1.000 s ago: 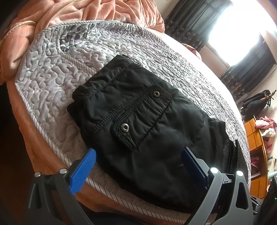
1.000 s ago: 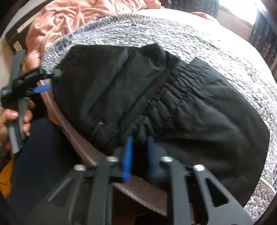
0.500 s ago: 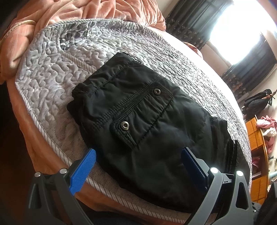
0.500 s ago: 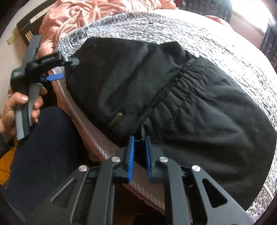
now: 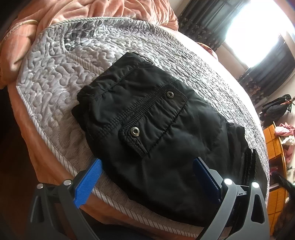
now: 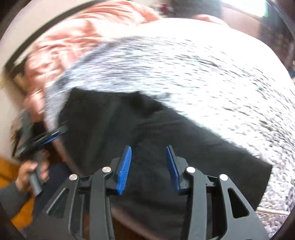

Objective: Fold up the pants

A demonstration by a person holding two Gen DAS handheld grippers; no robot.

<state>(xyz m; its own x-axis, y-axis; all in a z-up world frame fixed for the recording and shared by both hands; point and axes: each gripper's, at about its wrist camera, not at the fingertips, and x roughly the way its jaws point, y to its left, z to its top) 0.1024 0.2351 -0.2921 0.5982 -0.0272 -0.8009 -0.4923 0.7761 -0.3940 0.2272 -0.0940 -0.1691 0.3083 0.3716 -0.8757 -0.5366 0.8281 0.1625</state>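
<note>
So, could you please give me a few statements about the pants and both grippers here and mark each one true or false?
1. The black pants lie folded on the grey quilted bedspread. True.
2. The left gripper is shut on the fabric. False: its blue fingers stand wide apart, at the near edge of the pants.
3. The right gripper is open. True: a clear gap shows between its fingers, over the pants.
4. The pocket flap shows two metal snaps. True.
5. The blanket bunched at the far end of the bed is blue. False: it is salmon pink.
</note>
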